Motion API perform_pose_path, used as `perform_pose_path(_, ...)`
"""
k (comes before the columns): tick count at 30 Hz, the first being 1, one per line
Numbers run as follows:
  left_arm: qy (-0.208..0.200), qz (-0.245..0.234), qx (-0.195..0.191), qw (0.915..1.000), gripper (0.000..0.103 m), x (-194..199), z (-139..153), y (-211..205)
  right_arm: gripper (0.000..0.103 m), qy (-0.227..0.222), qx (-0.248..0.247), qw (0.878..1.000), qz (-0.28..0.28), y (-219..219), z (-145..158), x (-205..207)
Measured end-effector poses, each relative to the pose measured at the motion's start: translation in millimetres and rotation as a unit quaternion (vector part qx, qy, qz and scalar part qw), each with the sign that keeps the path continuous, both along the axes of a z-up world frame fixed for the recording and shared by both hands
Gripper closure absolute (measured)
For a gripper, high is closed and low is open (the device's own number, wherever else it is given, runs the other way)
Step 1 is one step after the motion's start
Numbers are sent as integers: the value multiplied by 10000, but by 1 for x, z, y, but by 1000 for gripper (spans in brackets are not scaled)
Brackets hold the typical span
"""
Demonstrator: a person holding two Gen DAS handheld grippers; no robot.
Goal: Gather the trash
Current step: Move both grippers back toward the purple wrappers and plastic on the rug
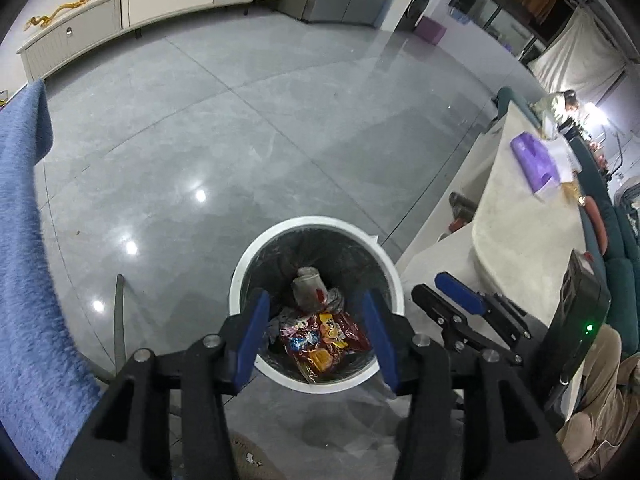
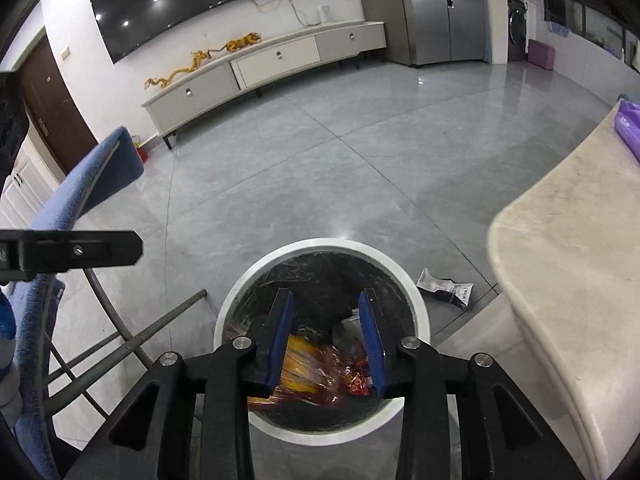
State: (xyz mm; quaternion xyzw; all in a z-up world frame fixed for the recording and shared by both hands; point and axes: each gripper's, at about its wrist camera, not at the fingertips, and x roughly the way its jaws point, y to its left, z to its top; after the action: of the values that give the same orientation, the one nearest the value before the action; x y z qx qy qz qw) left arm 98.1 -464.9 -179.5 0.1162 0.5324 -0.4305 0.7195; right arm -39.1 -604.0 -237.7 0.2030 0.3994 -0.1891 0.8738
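A round white trash bin [image 1: 390,268] with a black liner stands on the grey floor; it also shows in the right wrist view [image 2: 420,304]. Inside lie red and orange snack wrappers [image 1: 324,338] and a crumpled clear cup [image 1: 307,285]; the wrappers also show in the right wrist view [image 2: 320,372]. My left gripper [image 1: 316,334] hovers above the bin, open and empty. My right gripper [image 2: 326,338] is also above the bin, open and empty, and shows in the left wrist view [image 1: 448,292]. A crumpled silver wrapper [image 2: 446,287] lies on the floor right of the bin.
A pale stone table [image 2: 568,264] is at the right with a purple pack [image 1: 534,158] on it. A blue-cushioned chair [image 2: 80,192] with metal legs stands at the left. A low TV cabinet [image 2: 272,64] and a fridge [image 2: 436,12] line the far wall.
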Motion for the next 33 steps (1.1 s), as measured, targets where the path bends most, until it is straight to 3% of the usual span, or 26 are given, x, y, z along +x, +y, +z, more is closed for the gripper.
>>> perform_pose_path(7, -101, 213, -446, 9987, 55, -11, 49, 35, 68, -396, -64, 9992, -91, 8, 38, -27)
perform_pose_path(12, -644, 395, -857, 9934, 55, -27, 101, 77, 65, -829, -284, 9961, -91, 24, 83, -54)
perform_pose_path(17, -1385, 589, -1386, 9788, 55, -49, 164, 133, 57, -1371, -654, 9884, -64, 48, 143, -79)
perform_pose_path(21, -1737, 638, -1572, 9701, 55, -63, 199, 176, 53, -1704, -957, 9807, 74, 74, 188, -89)
perform_pose_path(25, -2068, 728, -1624, 9620, 53, -72, 223, 217, 53, -1918, -1185, 9737, 336, 104, 221, -88)
perform_pose_path(33, -2525, 1310, -1726, 9430, 38, -72, 257, 321, 53, -2226, -1461, 9601, 859, 160, 268, -78)
